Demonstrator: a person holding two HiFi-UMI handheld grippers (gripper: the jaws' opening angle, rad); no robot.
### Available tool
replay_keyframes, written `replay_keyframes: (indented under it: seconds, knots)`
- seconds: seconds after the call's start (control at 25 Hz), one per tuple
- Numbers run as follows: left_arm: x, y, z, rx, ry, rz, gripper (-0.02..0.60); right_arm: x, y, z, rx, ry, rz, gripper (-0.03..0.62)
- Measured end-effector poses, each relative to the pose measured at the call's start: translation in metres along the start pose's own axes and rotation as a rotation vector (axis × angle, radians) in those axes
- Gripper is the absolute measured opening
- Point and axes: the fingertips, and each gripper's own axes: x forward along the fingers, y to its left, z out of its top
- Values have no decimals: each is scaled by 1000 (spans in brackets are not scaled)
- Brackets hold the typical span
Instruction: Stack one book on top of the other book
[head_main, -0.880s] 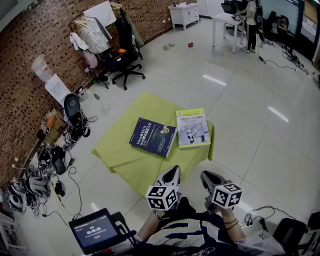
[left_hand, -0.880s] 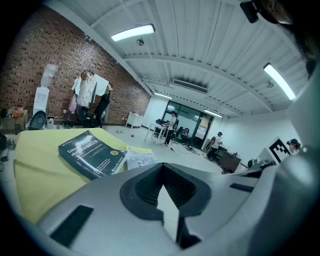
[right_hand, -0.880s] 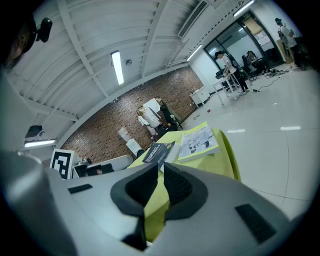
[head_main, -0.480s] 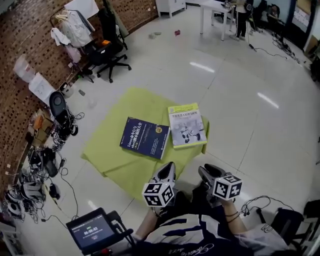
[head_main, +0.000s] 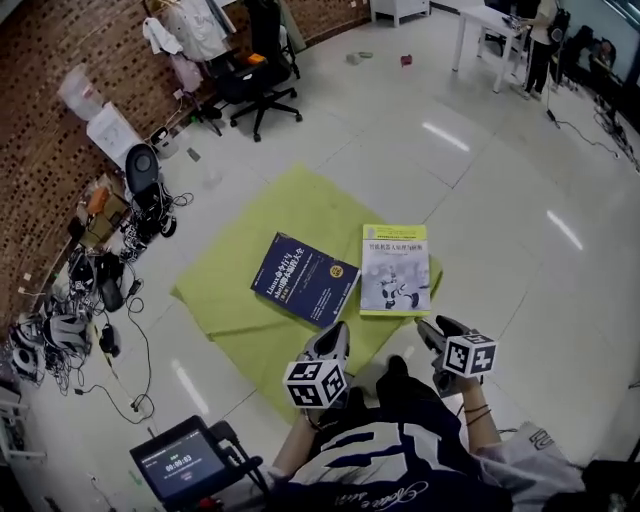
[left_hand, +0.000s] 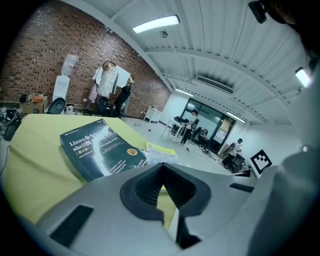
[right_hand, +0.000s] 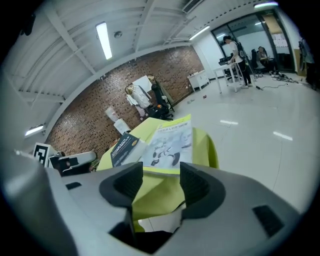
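Head view: your left gripper is pressed together, right gripper spread, empty; dark-blue paperback book beside yellow-white paperback book.

A brick wall runs along one side. The glossy pale floor mirrors the ceiling strip lights. By the wall stand a black office chair, a clothes rack and a tangle of cables. Farther off are a white table, a white cabinet and glass partitions.
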Motion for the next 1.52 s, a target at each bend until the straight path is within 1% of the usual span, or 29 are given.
replay_keyframes:
  seconds: [0.16, 0.24, 0.32, 0.4, 0.52, 0.64, 0.76, 0.8, 0.88, 0.96, 1.0, 1.2, 1.36, 1.52]
  knots:
    - [7, -6, 16, -23, -20, 76, 3, 28, -28, 9, -10, 101, 28, 236]
    - [10, -8, 21, -28, -26, 115, 3, 40, -42, 11, -26, 133, 23, 236]
    - [13, -5, 23, -39, -32, 155, 3, 54, -51, 8, -18, 163, 37, 236]
    - [16, 0, 22, -43, -35, 190, 3, 68, -55, -2, 24, 208, 86, 236]
    - [20, 2, 19, -51, -37, 233, 3, 80, -53, -13, 121, 260, 185, 236]
    - [23, 0, 14, -56, -30, 267, 3, 87, -48, -17, 230, 294, 268, 235]
    - [25, -2, 10, -58, -24, 289, 3, 93, -45, -21, 332, 330, 330, 224]
    - [25, -3, 9, -59, -25, 295, 3, 94, -45, -21, 344, 340, 343, 213]
    - [27, -3, 6, -63, -27, 308, 3, 93, -45, -20, 328, 354, 360, 180]
    - [29, -3, 3, -68, -30, 321, 3, 88, -42, -15, 305, 359, 381, 128]
    - [31, -3, 2, -71, -31, 326, 3, 85, -38, -11, 304, 356, 398, 113]
    - [33, -5, 3, -79, -34, 336, 3, 66, -13, 24, 302, 295, 473, 91]
    - [35, -7, 3, -82, -37, 334, 3, 49, 4, 59, 260, 221, 518, 71]
    - [34, -4, 1, -86, -44, 338, 3, 33, 21, 93, 223, 158, 579, 69]
